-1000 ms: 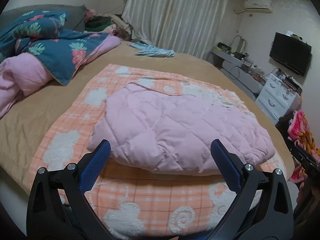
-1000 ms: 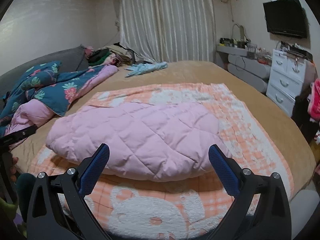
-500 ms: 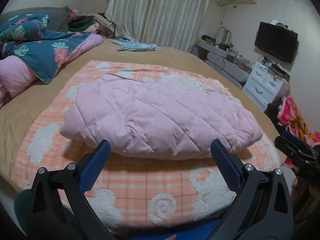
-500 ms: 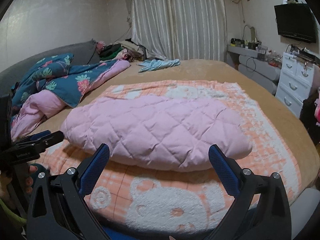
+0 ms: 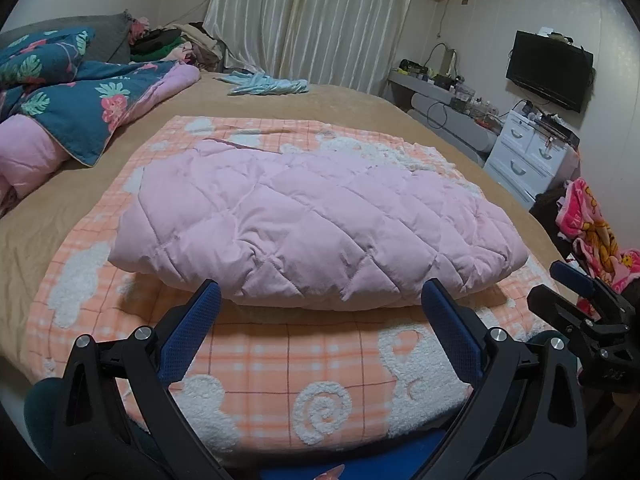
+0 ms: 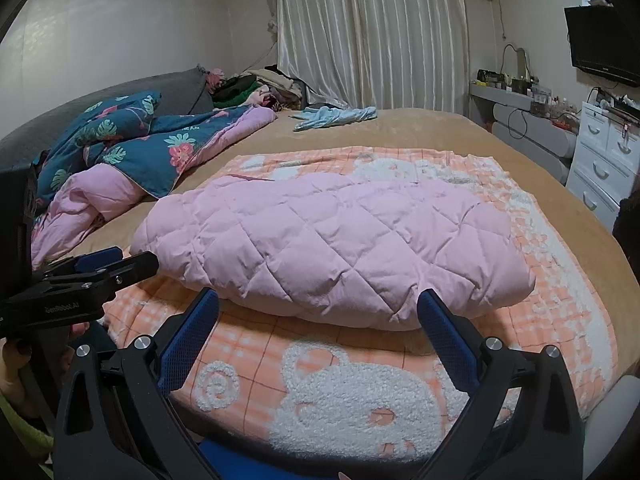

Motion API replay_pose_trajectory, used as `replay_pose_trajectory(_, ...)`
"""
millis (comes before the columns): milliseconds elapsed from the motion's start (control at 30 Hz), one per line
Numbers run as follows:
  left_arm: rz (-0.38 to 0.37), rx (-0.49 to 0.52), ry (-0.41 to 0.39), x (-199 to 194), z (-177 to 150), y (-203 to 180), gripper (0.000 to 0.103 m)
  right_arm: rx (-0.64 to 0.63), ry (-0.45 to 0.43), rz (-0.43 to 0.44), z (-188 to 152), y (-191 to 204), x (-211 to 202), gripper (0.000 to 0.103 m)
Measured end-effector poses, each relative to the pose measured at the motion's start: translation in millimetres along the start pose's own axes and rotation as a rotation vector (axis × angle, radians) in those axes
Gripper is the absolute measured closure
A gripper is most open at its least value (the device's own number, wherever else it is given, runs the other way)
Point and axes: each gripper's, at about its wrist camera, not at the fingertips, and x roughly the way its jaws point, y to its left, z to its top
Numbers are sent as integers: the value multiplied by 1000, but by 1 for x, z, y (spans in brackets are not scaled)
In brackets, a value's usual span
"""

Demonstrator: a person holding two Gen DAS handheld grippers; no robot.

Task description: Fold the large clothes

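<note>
A pale pink quilted padded garment (image 5: 316, 224) lies as a puffy folded bundle in the middle of an orange-and-white plaid fleece blanket with white bear motifs (image 5: 320, 364), spread over the tan-covered bed (image 5: 360, 116). The left claw (image 5: 318, 332) hovers at the blanket's near edge with its blue-padded fingers spread wide and holding nothing; the garment sits at its 12 o'clock, just beyond the fingertips. The right claw (image 6: 318, 334) is equally wide open and empty, and in the left wrist view it shows at 3 o'clock, off the bundle's right end. The garment looks already doubled over, so the step in hand seems to be lining up for another fold. That likely calls for each claw to pinch the thick near edge and carry it across.
</note>
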Motion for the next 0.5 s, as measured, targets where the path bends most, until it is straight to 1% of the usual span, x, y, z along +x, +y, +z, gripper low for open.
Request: replay_pose_trajectory(500,22,4,1,0,-1,0,9,11,5,-9,-1,-5,0,4)
